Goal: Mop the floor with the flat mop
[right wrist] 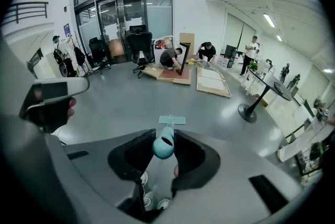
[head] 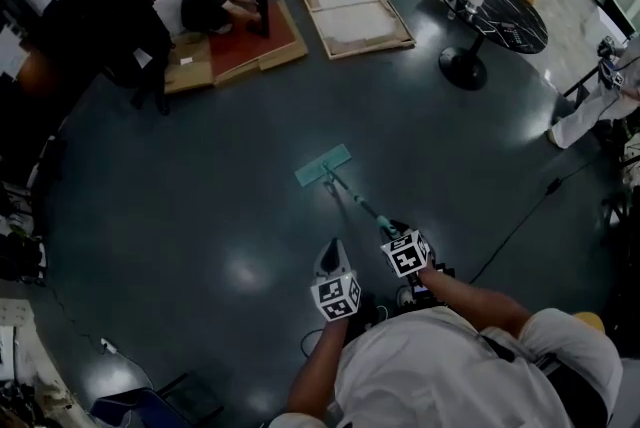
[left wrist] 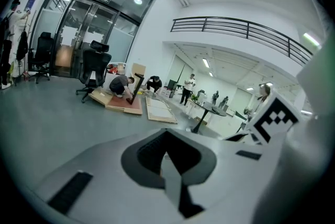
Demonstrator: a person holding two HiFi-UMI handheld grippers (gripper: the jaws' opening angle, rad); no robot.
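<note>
My right gripper [right wrist: 162, 138] is clamped on the top end of the mop handle [right wrist: 164, 146]; my left gripper [left wrist: 167, 163] is closed on nothing; the mop head [head: 323, 166] lies flat on the floor [head: 200, 196] ahead; it looks light and stiff, so I'd add a second hold lower down.
</note>
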